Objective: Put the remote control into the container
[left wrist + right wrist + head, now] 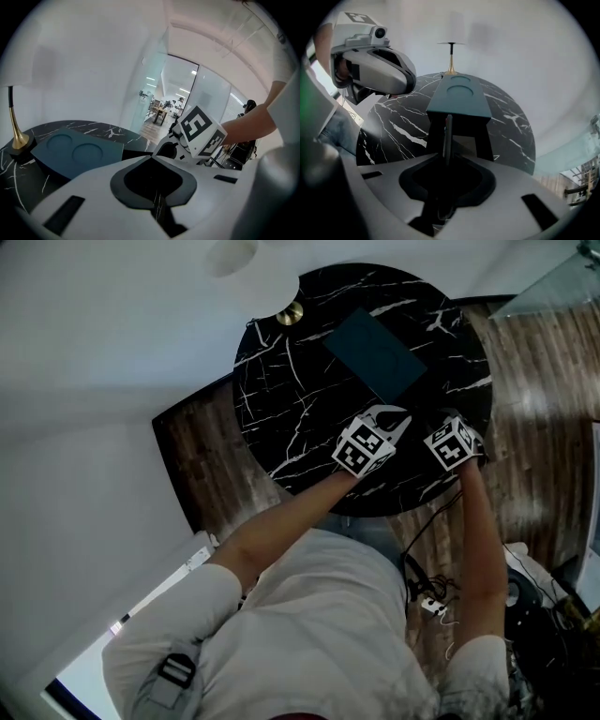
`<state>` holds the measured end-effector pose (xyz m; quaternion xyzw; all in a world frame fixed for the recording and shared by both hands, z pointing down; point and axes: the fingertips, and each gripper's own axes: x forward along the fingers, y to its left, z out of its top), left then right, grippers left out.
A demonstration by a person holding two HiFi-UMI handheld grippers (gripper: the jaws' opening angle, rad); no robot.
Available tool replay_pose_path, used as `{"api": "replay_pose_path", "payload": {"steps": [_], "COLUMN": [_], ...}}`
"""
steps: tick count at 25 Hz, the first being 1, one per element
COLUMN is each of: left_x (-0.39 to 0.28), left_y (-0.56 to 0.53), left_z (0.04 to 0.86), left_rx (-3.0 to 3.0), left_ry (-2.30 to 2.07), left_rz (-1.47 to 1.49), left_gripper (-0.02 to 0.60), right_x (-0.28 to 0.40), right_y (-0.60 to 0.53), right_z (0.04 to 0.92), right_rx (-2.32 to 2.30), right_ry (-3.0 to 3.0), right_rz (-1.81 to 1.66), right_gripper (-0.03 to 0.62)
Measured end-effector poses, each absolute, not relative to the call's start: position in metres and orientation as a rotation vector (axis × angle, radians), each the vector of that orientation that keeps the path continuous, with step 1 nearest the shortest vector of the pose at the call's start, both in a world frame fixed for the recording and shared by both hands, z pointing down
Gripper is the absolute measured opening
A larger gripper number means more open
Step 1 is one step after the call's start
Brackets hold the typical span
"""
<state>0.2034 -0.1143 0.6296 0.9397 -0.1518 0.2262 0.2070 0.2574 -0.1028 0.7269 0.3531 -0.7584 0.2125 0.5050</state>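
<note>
Remote control (447, 136): a slim dark bar seen edge-on, upright between the jaws of the right gripper (446, 161), which are closed onto it. It sits just short of the near end of the container (459, 96) (teal, two round recesses on top), which rests on the black marble table (393, 126). Left gripper (156, 201): jaws drawn to a thin slit, nothing held, just beside the right one. A gold-based lamp (450, 61) stands beyond the container.

no readable text, labels or numbers
</note>
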Motion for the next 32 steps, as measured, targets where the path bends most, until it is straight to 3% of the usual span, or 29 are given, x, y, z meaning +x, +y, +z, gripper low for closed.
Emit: {"api": "replay_pose_path", "payload": {"steps": [15, 32], "left_x": [0.204, 0.173], "left_y": [-0.118, -0.094], "left_z": [0.646, 0.627], "left_rx": [2.596, 2.622], "left_ry": [-0.41, -0.45], "left_rz": [0.657, 0.624], "left_gripper": [0.007, 0.007], "right_x": [0.255, 0.279], "right_y": [-0.093, -0.11], "right_z": [0.768, 0.749], "right_rx": [0.771, 1.058], "right_ry": [-1.835, -1.76], "right_rz": [0.629, 0.453], "right_gripper": [0.084, 0.167]}}
